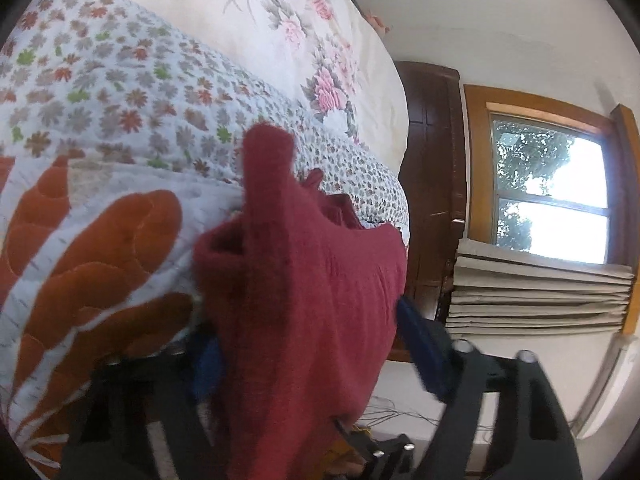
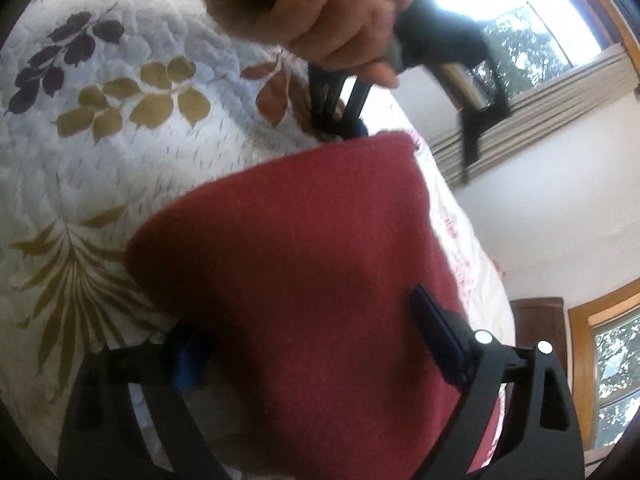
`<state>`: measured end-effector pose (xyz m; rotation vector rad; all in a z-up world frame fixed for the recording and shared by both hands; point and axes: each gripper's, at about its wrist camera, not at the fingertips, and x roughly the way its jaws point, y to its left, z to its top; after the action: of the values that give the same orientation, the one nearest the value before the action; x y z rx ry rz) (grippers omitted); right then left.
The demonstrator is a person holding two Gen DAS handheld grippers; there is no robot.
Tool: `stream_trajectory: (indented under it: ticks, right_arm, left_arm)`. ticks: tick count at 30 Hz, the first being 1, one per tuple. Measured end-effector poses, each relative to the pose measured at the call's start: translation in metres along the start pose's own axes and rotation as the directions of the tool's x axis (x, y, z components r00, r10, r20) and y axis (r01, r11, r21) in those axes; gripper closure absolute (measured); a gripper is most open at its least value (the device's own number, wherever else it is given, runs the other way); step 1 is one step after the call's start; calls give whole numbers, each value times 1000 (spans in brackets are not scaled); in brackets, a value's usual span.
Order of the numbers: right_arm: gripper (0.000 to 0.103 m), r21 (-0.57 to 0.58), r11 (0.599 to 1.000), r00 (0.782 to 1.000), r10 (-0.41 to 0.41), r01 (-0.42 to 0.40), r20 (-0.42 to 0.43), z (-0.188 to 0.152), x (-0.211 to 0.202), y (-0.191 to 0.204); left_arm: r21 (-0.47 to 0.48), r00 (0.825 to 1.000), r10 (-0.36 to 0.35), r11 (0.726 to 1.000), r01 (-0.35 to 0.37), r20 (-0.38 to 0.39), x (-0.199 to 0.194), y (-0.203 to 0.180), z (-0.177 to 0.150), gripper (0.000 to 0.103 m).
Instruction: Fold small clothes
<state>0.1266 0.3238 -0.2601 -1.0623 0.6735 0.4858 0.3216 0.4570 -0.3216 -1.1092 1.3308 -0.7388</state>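
A dark red knitted garment (image 1: 304,280) hangs between the blue-padded fingers of the left gripper (image 1: 308,344), bunched into a thick roll that rises ahead of the jaws and flops over them toward the camera. The cloth hides the gap, so I cannot tell for sure how tight the jaws stand, though both pads press against the fabric on either side and seem clamped on it. Beyond those jaws lies a quilted bedspread (image 1: 120,92) with small flowers and big rust-coloured leaves, and past that a cream floral duvet (image 1: 304,20); off to the jaws' right is a wood-framed window (image 1: 552,188) with a folded blind beneath it. The right gripper (image 2: 316,344) has the same garment (image 2: 296,264) stretched as a broad flat panel between its fingers, the cloth filling the space from pad to pad, gripped there as far as I can see. Ahead of these jaws, at the far edge of the cloth, the person's hand (image 2: 340,28) grasps the other gripper's handle, its black fingers (image 2: 340,108) touching the garment's far corner over the leaf-patterned spread (image 2: 120,120).
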Motion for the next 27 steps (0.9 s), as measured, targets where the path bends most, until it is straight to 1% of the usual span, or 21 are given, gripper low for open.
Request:
stream_trajectory:
  ticks: [1, 3, 4, 5, 6, 7, 9, 10, 11, 12, 13, 15, 17, 21, 23, 27]
  right_arm:
    - [14, 0, 1000, 1000, 6, -6, -7, 1, 2, 0]
    - [14, 9, 1000, 1000, 29, -29, -12, 1, 7, -4]
    - [14, 21, 999, 999, 49, -48, -15, 2, 9, -7]
    - [16, 50, 995, 996, 83, -82, -22, 2, 10, -14]
    - [24, 70, 992, 993, 111, -109, -25, 1, 13, -16]
    - [29, 90, 987, 990, 139, -136, -29, 1, 13, -21]
    - [43, 106, 981, 985, 170, -165, -32, 3, 14, -28]
    - [47, 108, 979, 983, 179, -175, -33, 5, 15, -31]
    - [54, 115, 976, 981, 191, -186, -32, 7, 14, -33]
    - [57, 128, 972, 978, 205, -199, -32, 9, 17, -37]
    - [59, 153, 963, 973, 228, -221, -33, 11, 19, -43]
    - [67, 179, 955, 969, 246, -237, -30, 14, 19, -50]
    - [72, 193, 949, 966, 257, -248, -22, 17, 16, -56]
    - [77, 211, 944, 965, 263, -255, -8, 25, 17, -69]
    - [78, 223, 941, 965, 262, -255, 2, 28, 14, -75]
    - [80, 240, 938, 967, 254, -251, 17, 24, -2, -83]
  left_arm:
    - [-13, 1000, -9, 1000, 10, 4, -1, 4, 1, 38]
    - [-29, 1000, -6, 1000, 6, 9, -1, 10, 3, 46]
    - [-35, 1000, -1, 999, 1, 9, -2, 11, 3, 52]
    - [-47, 1000, 8, 999, -7, 8, -1, 14, 3, 61]
    - [-58, 1000, 11, 998, -11, 4, -3, 17, 4, 65]
    - [-69, 1000, 11, 998, -10, 3, -3, 19, 4, 72]
    - [-76, 1000, 6, 997, -5, 3, -6, 22, 5, 76]
    - [-76, 1000, 1, 997, -1, 5, -6, 22, 5, 78]
    - [-72, 1000, -4, 997, 4, 7, -7, 22, 5, 79]
    - [-72, 1000, -9, 997, 9, 7, -7, 22, 5, 80]
    - [-74, 1000, -14, 997, 14, 8, -9, 21, 5, 80]
    - [-74, 1000, -20, 997, 21, 11, -10, 19, 4, 81]
    - [-69, 1000, -23, 997, 24, 12, -11, 16, 5, 82]
    - [-62, 999, -34, 997, 36, 25, -14, 5, 6, 82]
    - [-54, 999, -37, 998, 39, 31, -16, -3, 6, 82]
    - [-39, 999, -27, 999, 29, 34, -17, -18, 3, 83]
